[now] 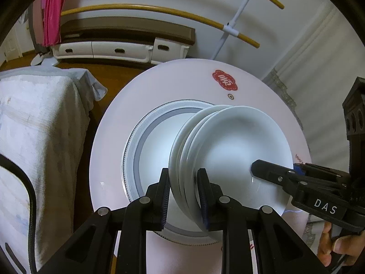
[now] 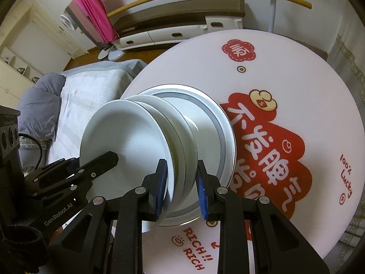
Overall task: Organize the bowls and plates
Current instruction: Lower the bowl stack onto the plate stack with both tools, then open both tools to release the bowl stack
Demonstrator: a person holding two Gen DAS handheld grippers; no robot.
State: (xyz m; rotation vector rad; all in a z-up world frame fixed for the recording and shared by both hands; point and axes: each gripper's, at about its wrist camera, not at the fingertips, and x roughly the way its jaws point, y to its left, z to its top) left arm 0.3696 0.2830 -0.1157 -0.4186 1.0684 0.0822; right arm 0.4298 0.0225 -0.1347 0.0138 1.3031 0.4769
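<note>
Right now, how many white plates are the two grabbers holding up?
3, stacked together over the big grey-rimmed plate: top plate, middle plate, bottom plate. More could hide between them.

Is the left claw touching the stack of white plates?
Touching. In the left wrist view, the left claw has both fingers pressed against the rim of the plate stack, one finger on each side.

Pink cloth [image 2: 98, 13], bed [image 2: 91, 86], drawers [image 1: 102, 50]

Plates [image 1: 230, 141] apparently above table [image 1: 182, 80].
</note>
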